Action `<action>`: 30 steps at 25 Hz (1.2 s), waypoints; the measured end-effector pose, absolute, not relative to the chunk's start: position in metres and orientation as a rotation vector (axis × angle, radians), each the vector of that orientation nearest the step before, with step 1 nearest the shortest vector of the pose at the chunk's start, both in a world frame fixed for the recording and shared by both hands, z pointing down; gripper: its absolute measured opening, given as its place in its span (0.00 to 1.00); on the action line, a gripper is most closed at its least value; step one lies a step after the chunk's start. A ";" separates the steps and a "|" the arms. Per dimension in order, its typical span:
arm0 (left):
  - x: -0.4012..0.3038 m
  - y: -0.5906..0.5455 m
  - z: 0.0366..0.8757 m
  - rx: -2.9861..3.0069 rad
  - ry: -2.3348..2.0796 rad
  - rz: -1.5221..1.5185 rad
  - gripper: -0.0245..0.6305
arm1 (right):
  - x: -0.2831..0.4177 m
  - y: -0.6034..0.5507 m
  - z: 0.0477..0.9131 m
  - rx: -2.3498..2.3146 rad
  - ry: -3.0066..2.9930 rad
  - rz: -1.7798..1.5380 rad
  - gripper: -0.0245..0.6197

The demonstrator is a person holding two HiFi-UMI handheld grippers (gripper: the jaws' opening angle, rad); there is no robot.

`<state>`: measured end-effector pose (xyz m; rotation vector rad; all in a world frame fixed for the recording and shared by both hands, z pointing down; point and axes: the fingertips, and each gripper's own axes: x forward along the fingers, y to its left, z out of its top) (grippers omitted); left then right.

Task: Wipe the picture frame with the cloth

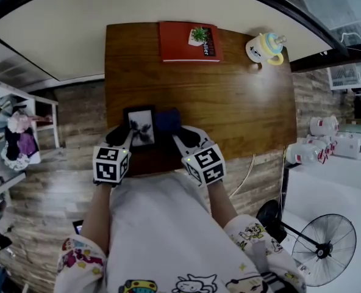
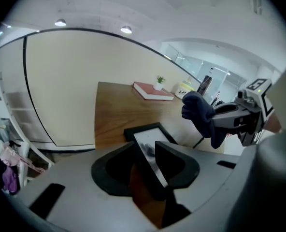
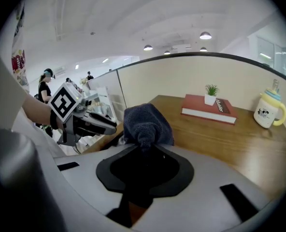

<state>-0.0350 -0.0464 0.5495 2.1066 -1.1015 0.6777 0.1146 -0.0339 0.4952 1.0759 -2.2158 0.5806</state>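
A small black picture frame (image 1: 141,126) with a pale print is tilted up off the wooden table (image 1: 241,102) near its front edge. My left gripper (image 1: 127,140) is shut on the frame's lower left edge. In the left gripper view the frame (image 2: 145,135) runs slanted between the two dark pads of that gripper (image 2: 145,146). A dark blue cloth (image 1: 167,121) hangs bunched just right of the frame, with my right gripper (image 1: 177,134) shut on it. The right gripper view shows the cloth (image 3: 145,122) balled at the fingertips of the right gripper (image 3: 144,146), and the left gripper (image 3: 87,122) beside it.
A red book (image 1: 189,41) with a small potted plant (image 1: 199,35) on it lies at the table's far edge. A white and yellow cup (image 1: 264,47) stands at the far right corner. A floor fan (image 1: 321,246) and a cable (image 1: 247,173) are on the right.
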 end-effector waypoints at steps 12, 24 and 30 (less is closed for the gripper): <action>-0.046 -0.072 0.425 2.329 -1.293 0.481 0.21 | 0.129 -0.070 0.387 1.275 -2.424 0.382 0.13; -0.055 -0.055 0.330 2.491 -1.378 0.237 0.13 | 0.128 -0.066 0.330 1.336 -2.569 0.300 0.13; -0.064 -0.052 0.320 2.455 -1.418 0.159 0.06 | 0.129 -0.061 0.328 1.342 -2.559 0.280 0.12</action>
